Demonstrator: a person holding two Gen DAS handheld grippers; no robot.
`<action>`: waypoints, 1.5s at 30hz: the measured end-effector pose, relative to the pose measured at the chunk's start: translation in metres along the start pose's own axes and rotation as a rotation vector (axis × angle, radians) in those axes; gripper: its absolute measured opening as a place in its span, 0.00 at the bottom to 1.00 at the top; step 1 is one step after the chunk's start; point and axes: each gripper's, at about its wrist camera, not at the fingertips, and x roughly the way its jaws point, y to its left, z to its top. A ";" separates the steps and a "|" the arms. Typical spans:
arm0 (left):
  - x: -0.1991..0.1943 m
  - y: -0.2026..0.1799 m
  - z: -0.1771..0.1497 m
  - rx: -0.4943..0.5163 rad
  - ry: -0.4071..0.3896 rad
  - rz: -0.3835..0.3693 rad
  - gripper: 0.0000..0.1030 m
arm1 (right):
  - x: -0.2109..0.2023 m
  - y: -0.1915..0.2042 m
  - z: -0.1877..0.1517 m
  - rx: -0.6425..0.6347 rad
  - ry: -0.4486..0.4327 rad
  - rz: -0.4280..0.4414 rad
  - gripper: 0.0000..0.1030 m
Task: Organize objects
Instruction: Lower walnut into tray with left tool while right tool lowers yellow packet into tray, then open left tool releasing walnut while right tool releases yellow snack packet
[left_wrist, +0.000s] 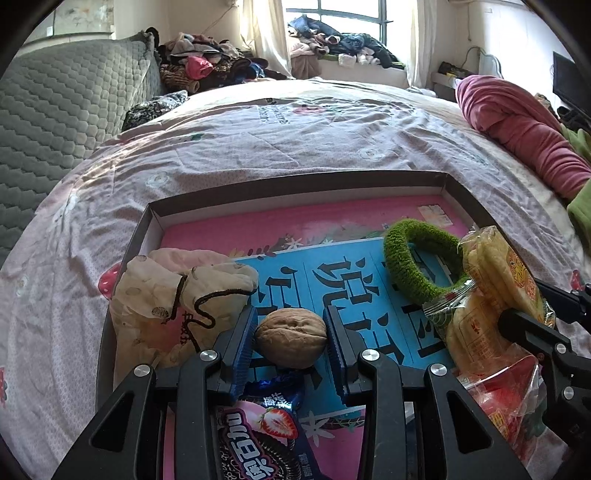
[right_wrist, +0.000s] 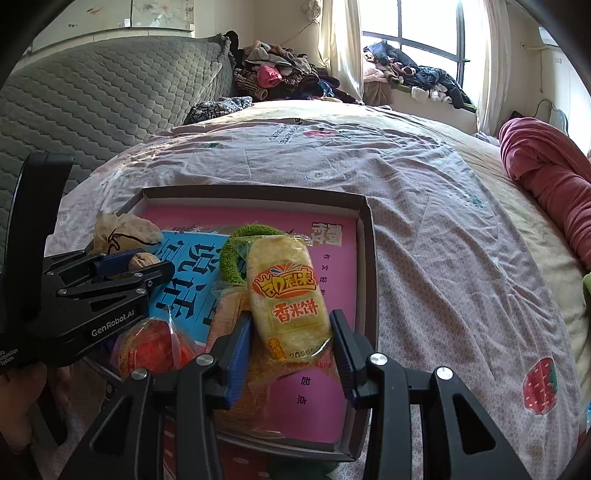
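A shallow cardboard tray (left_wrist: 147, 221) (right_wrist: 364, 236) lies on the bed. My left gripper (left_wrist: 291, 338) is shut on a walnut (left_wrist: 291, 339), held over the tray's blue and pink liner; the walnut also shows in the right wrist view (right_wrist: 142, 261). My right gripper (right_wrist: 291, 341) is shut on a yellow rice cracker packet (right_wrist: 286, 291) over the tray's right side. In the tray lie a green fuzzy ring (left_wrist: 417, 254) (right_wrist: 231, 262), a cream drawstring pouch (left_wrist: 166, 295) (right_wrist: 122, 230), a strawberry Oreo packet (left_wrist: 258, 435) and a red snack bag (right_wrist: 155, 347).
The bed's pink patterned sheet (left_wrist: 277, 147) stretches beyond the tray. A grey quilted headboard (left_wrist: 55, 110) is at the left. A rolled pink blanket (left_wrist: 524, 125) lies at the right. Clothes are piled at the back (left_wrist: 207, 66) and on the windowsill (left_wrist: 340, 44).
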 end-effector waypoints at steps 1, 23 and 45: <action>0.000 0.000 0.000 0.000 0.001 -0.001 0.37 | 0.000 0.000 0.000 0.003 0.000 0.001 0.40; -0.010 0.009 -0.003 -0.016 0.004 0.018 0.63 | -0.002 -0.001 0.000 0.007 -0.003 -0.006 0.53; -0.048 0.013 -0.005 -0.016 -0.037 0.027 1.00 | -0.039 0.001 0.010 0.024 -0.076 0.004 0.81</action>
